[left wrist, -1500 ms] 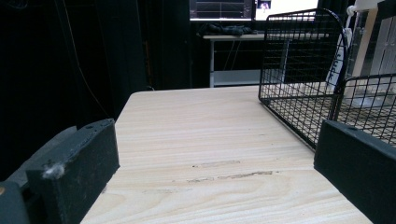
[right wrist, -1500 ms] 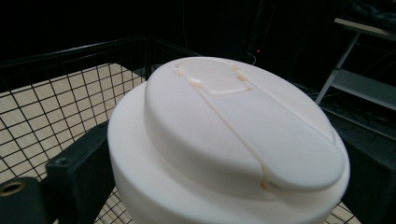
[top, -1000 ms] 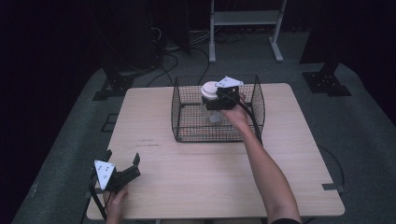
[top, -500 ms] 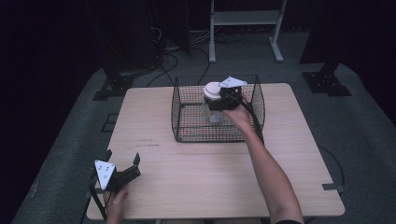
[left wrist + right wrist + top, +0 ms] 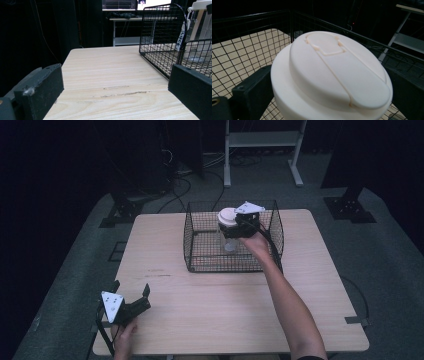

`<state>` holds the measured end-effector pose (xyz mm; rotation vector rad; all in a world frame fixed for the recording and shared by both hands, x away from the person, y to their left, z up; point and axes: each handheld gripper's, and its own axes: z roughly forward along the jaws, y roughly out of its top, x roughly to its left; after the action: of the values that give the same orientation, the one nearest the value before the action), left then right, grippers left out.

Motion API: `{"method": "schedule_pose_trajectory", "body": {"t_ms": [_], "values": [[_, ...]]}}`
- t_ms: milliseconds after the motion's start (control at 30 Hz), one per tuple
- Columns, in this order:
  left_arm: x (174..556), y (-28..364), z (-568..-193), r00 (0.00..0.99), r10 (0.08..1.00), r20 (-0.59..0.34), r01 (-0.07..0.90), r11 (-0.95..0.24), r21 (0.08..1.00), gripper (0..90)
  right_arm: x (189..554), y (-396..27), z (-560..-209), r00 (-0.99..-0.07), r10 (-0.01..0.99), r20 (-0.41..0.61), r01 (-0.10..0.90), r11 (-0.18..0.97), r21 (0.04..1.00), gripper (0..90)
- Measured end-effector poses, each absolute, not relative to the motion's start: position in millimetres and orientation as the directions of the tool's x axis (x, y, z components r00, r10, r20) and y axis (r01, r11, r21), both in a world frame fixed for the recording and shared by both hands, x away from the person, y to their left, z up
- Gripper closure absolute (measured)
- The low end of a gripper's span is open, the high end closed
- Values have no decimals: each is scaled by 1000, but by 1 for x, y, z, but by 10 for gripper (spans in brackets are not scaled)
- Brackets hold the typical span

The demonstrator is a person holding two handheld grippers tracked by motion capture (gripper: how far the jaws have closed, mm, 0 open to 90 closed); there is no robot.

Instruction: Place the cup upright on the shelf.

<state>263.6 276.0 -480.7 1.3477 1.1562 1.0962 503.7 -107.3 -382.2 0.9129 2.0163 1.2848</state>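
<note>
Clear plastic cup with white lid [image 5: 228, 227], clamped in right tongs [image 5: 235, 226] inside black wire basket [image 5: 200, 262]; lift-out or set-down pending. Left tongs [image 5: 131, 296] apart, idle near-left on table [image 5: 225, 305].

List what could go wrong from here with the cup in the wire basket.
1. The right gripper clamps the lidded clear cup just under its white lid; a squeeze there could pop the lid or let the cup slip.
2. The cup hangs inside the black wire basket; it could snag the rim or drag the basket.
</note>
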Motion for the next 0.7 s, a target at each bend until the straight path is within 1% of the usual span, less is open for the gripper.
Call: {"method": "schedule_pose_trajectory", "body": {"t_ms": [33,267,700], "values": [[264,276,-481,130,991,26,77,-36,996,0,504,-108,-382,-602,793,-97,243,298,923,0],[264,276,-481,130,991,24,77,-34,996,0,503,-110,-378,-603,794,-78,241,274,931,0],[263,276,-481,133,991,27,75,-37,997,0,496,-111,-361,-606,791,-85,204,257,945,0]]}}
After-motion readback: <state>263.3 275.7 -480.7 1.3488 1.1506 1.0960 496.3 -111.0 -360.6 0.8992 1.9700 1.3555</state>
